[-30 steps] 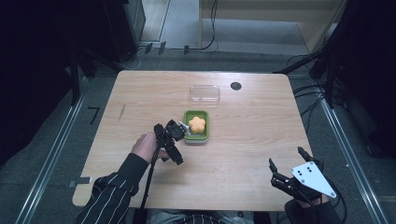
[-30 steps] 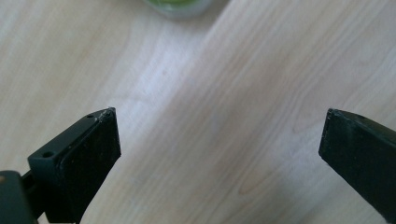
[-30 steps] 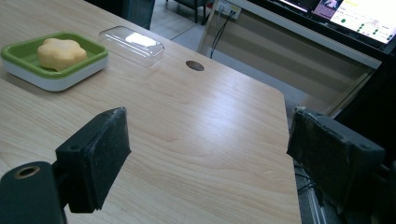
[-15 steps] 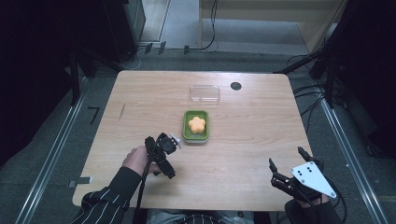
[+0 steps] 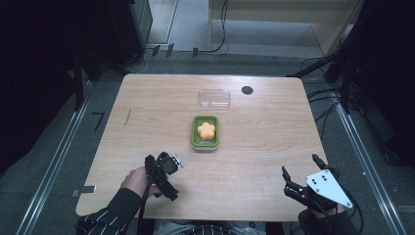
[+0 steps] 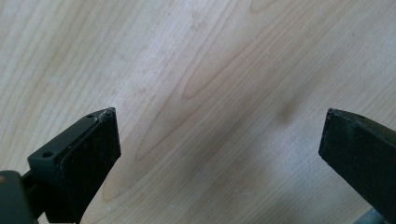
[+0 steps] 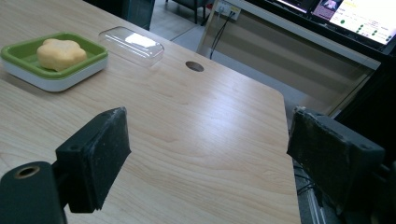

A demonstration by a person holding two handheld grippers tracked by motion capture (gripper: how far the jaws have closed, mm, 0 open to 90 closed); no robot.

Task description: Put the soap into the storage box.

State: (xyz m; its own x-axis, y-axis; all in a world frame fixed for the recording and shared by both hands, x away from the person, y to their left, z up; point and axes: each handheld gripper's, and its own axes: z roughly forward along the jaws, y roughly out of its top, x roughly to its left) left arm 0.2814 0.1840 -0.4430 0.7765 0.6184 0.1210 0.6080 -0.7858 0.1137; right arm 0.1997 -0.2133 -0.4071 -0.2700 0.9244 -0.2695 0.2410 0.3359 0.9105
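A green dish (image 5: 214,140) (image 7: 88,49) on a white base sits mid-table and holds a yellow flower-shaped soap (image 5: 206,129) (image 7: 60,53). Just beyond it lies a clear plastic lid (image 5: 214,98) (image 7: 132,43). My left gripper (image 5: 169,164) (image 6: 219,135) is near the table's front left, well short of the dish, pointing down at bare wood with its jaws wide apart and nothing between them. My right gripper (image 5: 299,171) (image 7: 210,154) is at the front right corner, open and empty, aimed across the table toward the far edge.
A round dark cable hole (image 5: 247,90) (image 7: 194,66) lies near the far edge, right of the lid. The wooden table (image 5: 147,122) has metal rails along both sides. Cables lie on the floor beyond the right edge (image 5: 323,105). A striped sleeve (image 5: 105,215) comes in at bottom left.
My left gripper has pulled back from the dish toward the front left of the table, leaving the soap in the dish. The right gripper has stayed put.
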